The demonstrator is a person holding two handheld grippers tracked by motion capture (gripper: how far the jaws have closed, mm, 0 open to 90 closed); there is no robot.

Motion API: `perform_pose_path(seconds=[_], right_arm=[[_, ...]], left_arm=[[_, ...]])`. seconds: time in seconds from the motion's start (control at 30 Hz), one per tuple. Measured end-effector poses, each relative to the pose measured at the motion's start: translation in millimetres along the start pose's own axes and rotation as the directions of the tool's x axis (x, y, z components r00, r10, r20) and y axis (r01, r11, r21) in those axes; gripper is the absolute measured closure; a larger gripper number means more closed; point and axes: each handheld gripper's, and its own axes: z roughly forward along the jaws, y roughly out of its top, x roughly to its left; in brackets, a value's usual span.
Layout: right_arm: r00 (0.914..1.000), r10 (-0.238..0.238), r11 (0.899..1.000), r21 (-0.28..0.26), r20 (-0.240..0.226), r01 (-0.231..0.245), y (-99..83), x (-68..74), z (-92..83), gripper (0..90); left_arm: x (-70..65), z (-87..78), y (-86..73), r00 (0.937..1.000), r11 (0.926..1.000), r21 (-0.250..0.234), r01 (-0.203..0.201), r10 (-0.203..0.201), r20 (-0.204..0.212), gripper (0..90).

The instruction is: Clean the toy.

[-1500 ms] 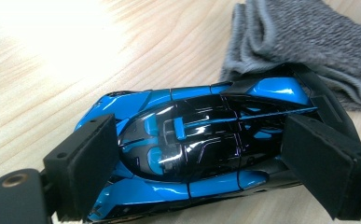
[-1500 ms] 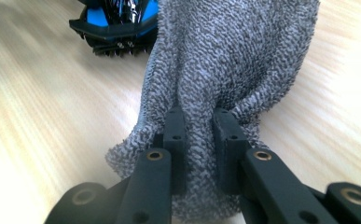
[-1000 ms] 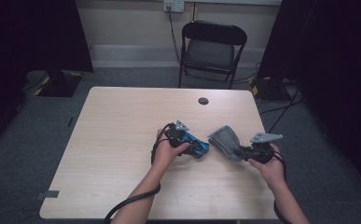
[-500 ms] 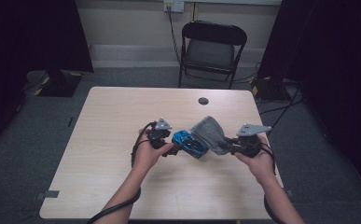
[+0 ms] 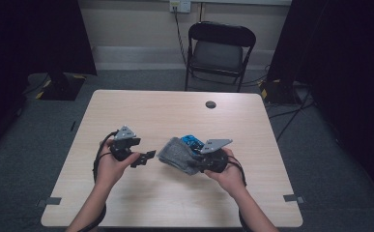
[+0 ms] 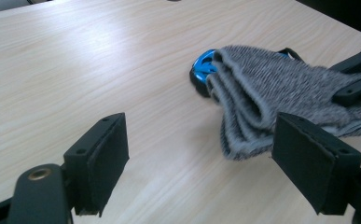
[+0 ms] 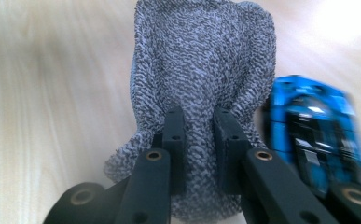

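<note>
My right gripper [image 5: 194, 162] is shut on a grey knitted cloth [image 5: 174, 153], pinching a fold of it between both pads [image 7: 174, 140]. The cloth [image 7: 201, 56] hangs forward from the jaws, low over the table. A blue and black toy car [image 5: 191, 141] sits on the table right beside it; in the left gripper view the cloth [image 6: 271, 88] covers part of the car [image 6: 201, 69]. My left gripper [image 5: 145, 157] stands open to the left of the cloth, nothing between its pads [image 6: 106, 158], and points at the cloth's end.
The light wooden table [image 5: 175, 111] carries a small dark round disc [image 5: 210, 104] near its far edge. A black folding chair [image 5: 218, 50] stands behind the table. Black cables trail from both grippers toward the person.
The right gripper has carried the cloth left, up against the blue car. The left gripper has drawn away from the car to the left and stayed open.
</note>
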Motion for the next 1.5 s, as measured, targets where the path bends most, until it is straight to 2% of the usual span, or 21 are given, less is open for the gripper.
perform_pose_path(seconds=[0.13,0.23,0.37,0.47,0.5,0.67,0.73,0.83,0.87,0.9,0.93,1.0,1.13,1.2,1.3,1.37,1.43,1.5], right_arm=[[0.9987,-0.037,0.999,0.034,-0.036,0.039,3.1,10.3,17.9,76.9],[0.9976,-0.044,0.998,0.049,-0.054,0.047,5.4,15.7,29.3,76.5],[0.9959,-0.059,0.996,0.065,-0.068,0.063,7.4,19.4,41.4,76.5],[0.9940,-0.073,0.994,0.078,-0.081,0.079,8.1,20.5,48.8,76.1],[0.9930,-0.080,0.993,0.082,-0.087,0.087,8.4,20.9,51.3,75.8],[0.9916,-0.089,0.992,0.084,-0.094,0.097,10.0,22.2,58.2,71.6],[0.9926,-0.080,0.992,0.091,-0.091,0.088,9.9,21.9,59.6,68.2],[0.9941,-0.065,0.993,0.089,-0.087,0.073,9.8,20.6,60.5,63.1],[0.9939,-0.066,0.993,0.089,-0.088,0.074,9.7,20.2,60.8,61.2],[0.9943,-0.063,0.993,0.093,-0.086,0.071,9.6,19.7,60.8,59.4],[0.9947,-0.056,0.994,0.090,-0.086,0.064,9.0,18.8,60.4,58.3],[0.9967,-0.038,0.996,0.082,-0.072,0.044,7.7,17.4,58.9,52.8],[0.9992,0.001,0.998,0.066,-0.040,0.001,2.4,15.3,52.2,47.0],[0.9994,0.002,0.998,0.067,-0.034,0.000,0.9,17.4,49.2,44.8],[0.9996,-0.005,0.998,0.063,-0.027,0.007,-0.5,21.2,48.0,42.2],[0.9995,-0.014,0.997,0.074,-0.030,0.016,-1.5,23.7,49.1,41.9],[0.9993,-0.029,0.996,0.081,-0.023,0.031,-2.3,24.5,51.6,42.0],[0.9986,-0.052,0.994,0.094,-0.005,0.052,-1.9,23.9,54.7,42.4]], left_arm=[[4.6,-11.0,-7.1,1.0000,0.9999,-0.015,0.008,-0.008,-0.004,19.1],[4.4,-13.4,-9.6,0.9999,0.9996,-0.025,0.008,-0.008,0.007,21.0],[-0.2,-9.8,-9.7,0.9993,0.9991,-0.028,-0.031,0.031,0.022,21.0],[-4.2,-3.2,-9.2,0.9963,0.9966,-0.030,-0.077,0.078,0.037,21.1],[-4.7,-1.5,-9.3,0.9957,0.9960,-0.036,-0.082,0.083,0.041,21.1],[-3.7,10.0,-18.7,0.9907,0.9933,0.006,-0.115,0.114,0.074,25.0],[-1.7,13.6,-25.6,0.9887,0.9911,0.026,-0.131,0.128,0.077,25.0],[-0.7,18.6,-32.9,0.9837,0.9876,0.041,-0.151,0.146,0.104,24.9],[-0.9,20.1,-33.6,0.9803,0.9844,0.035,-0.173,0.168,0.103,24.9],[-1.1,22.1,-33.0,0.9758,0.9807,0.027,-0.194,0.190,0.109,25.2],[-0.9,23.4,-31.4,0.9742,0.9798,0.027,-0.198,0.194,0.116,25.9],[-1.0,26.9,-26.9,0.9754,0.9818,0.017,-0.189,0.186,0.119,26.1],[-4.0,38.0,-17.8,0.9673,0.9766,0.029,-0.213,0.207,0.147,30.3],[-4.2,44.9,-16.1,0.9648,0.9760,0.032,-0.216,0.208,0.161,30.3],[-2.4,54.4,-19.8,0.9593,0.9670,0.058,-0.248,0.237,0.154,30.6],[-1.3,59.6,-27.7,0.9629,0.9699,0.088,-0.227,0.210,0.169,31.3],[-2.0,58.9,-35.8,0.9627,0.9687,0.111,-0.222,0.200,0.183,34.0],[-3.7,53.7,-43.4,0.9611,0.9631,0.135,-0.233,0.207,0.183,34.2]])
